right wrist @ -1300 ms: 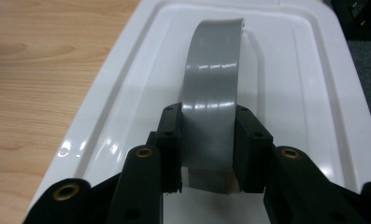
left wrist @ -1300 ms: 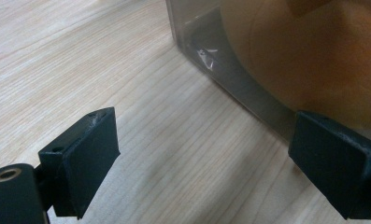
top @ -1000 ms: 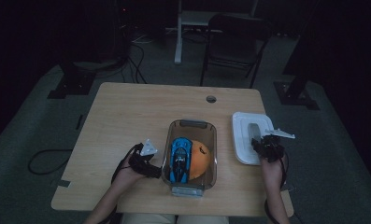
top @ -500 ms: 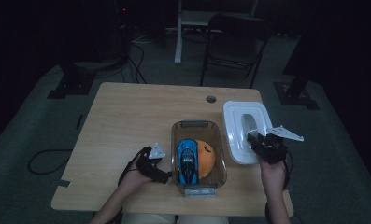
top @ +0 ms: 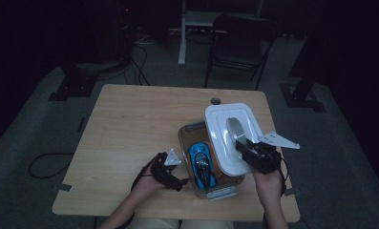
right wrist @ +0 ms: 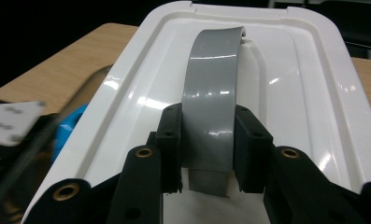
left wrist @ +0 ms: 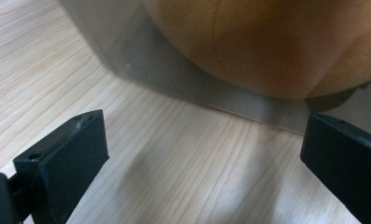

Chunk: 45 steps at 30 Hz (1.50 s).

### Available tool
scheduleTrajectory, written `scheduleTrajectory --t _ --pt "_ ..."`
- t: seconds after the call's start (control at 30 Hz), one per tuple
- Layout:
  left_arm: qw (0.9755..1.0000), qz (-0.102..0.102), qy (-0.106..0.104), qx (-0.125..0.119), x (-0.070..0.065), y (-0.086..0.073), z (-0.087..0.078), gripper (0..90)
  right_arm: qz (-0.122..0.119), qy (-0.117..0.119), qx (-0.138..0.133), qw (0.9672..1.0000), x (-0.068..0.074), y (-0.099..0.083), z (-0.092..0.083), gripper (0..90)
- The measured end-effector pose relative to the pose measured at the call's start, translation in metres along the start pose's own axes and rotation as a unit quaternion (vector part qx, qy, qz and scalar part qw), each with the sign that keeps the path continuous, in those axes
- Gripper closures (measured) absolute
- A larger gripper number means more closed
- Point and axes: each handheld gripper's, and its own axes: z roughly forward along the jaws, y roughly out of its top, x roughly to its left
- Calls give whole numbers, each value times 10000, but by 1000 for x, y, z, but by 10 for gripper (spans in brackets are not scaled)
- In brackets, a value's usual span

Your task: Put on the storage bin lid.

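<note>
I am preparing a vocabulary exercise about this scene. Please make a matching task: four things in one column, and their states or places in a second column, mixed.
Things:
1. white lid
2. blue toy car
3. left hand-held gripper
4. right hand-held gripper

States or places:
A. jaws open, on the table beside the clear bin
B. lies inside the bin
C. lifted and tilted over the bin
D. shut on the grey handle

Pairs: 1-C, 2-B, 3-A, 4-D
</note>
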Motion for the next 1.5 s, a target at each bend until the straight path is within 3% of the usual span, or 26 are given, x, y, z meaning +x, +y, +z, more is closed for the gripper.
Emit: scheduleTrajectory --t 0.17,0.33,0.57,1.03,1.37,1.5 --pt "9999 88 -121 54 -10 8 10 14 -186 150 32 9997 13 1 -1 674" --pt "9997 134 -175 41 -18 15 17 14 -378 477 180 9980 25 -3 3 674" --pt "9999 -134 -51 -57 -7 6 8 15 -559 808 404 9943 29 -8 11 674" --pt "9992 -381 127 -72 7 -8 -9 15 -551 920 697 9918 26 -12 27 674" --pt "9990 -425 117 -48 7 -12 -7 15 -510 1111 792 9893 23 -14 31 676" --pt "9989 -445 121 -34 6 -13 -5 15 -617 1088 874 9883 26 -17 33 676"
